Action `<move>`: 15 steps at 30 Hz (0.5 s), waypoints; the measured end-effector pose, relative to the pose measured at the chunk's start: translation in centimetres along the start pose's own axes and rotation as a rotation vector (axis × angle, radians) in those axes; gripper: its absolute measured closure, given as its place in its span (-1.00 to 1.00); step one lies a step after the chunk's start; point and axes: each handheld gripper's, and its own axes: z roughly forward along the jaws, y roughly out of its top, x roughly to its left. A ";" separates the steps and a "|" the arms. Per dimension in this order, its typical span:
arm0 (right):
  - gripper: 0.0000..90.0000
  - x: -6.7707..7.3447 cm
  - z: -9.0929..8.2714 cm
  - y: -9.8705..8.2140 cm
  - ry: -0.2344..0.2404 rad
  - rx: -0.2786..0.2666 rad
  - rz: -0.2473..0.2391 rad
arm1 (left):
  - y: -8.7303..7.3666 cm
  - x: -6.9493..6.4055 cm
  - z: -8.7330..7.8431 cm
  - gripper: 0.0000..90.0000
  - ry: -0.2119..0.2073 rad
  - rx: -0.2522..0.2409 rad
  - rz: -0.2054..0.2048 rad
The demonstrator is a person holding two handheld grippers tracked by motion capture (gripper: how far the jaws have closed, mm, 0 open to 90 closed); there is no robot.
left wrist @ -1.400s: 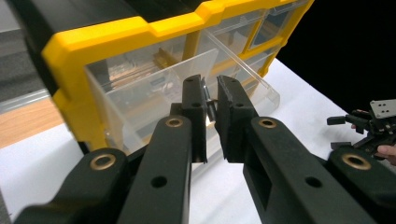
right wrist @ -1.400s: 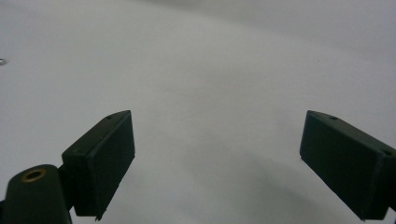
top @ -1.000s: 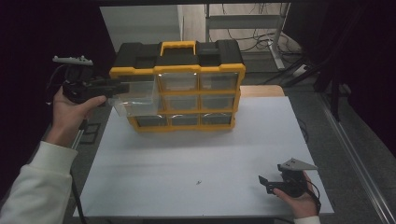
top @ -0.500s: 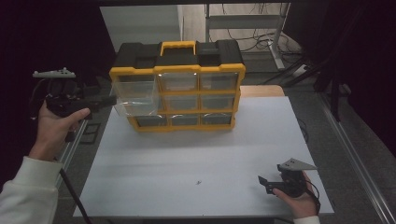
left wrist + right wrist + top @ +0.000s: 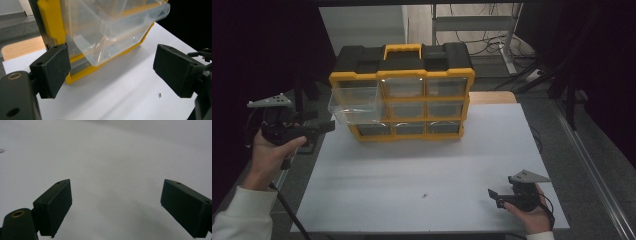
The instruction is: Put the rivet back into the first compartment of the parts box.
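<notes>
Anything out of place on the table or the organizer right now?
Yes. The clear drawer at the left of the yellow organizer stands pulled well out while the others sit flush. A tiny loose part, perhaps a screw, lies alone on the white tabletop. Both the left gripper and right gripper are open and hold nothing.

right tool (image 5: 116, 207) | jaws wide apart | over white tabletop (image 5: 112, 157)

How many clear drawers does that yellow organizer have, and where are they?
9, in a three-by-three grid on the black-and-yellow plastic organizer: three top, three middle, three bottom. The clear top-left drawer is pulled out toward the left tongs.
</notes>
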 end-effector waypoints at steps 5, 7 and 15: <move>-0.77 0.0 0.0 0.0 0.000 0.000 -0.001 | -2.3 -0.1 1.5 -0.65 0.009 0.043 0.005; -0.77 0.0 0.0 0.0 0.001 -0.001 0.001 | -3.2 0.0 2.0 -0.64 0.005 0.052 0.000; -0.77 0.1 0.1 0.0 0.001 0.002 -0.002 | -6.0 -0.5 3.9 -0.62 0.004 0.097 0.016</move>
